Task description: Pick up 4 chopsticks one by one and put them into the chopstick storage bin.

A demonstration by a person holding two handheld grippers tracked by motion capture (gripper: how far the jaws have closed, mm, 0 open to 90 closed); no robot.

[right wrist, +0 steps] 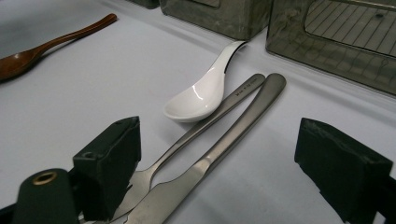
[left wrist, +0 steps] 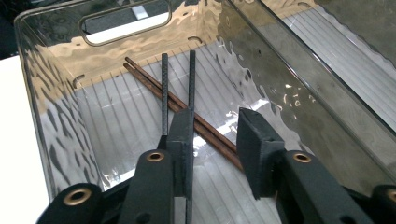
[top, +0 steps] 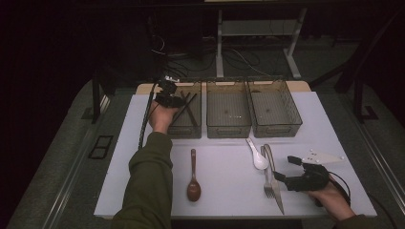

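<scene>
My left gripper (top: 175, 99) hovers inside the left grey bin (top: 184, 130), jaws open (left wrist: 215, 116) and holding nothing. Under it lie a brown pair of chopsticks (left wrist: 154, 81) and a black pair (left wrist: 164, 88); one black stick runs along the inner face of the left jaw. My right gripper (top: 286, 168) sits low at the table's front right, wide open (right wrist: 224, 140). A steel fork (right wrist: 205, 126) and knife (right wrist: 243, 109) lie side by side between its jaws. A white ceramic spoon (right wrist: 205, 91) rests beside the fork's handle.
A wooden spoon (top: 193, 179) lies on the white table front centre. The middle bin (top: 228, 129) and right bin (top: 277, 129) stand beside the left one along the back. Table legs and cables are on the dark floor behind.
</scene>
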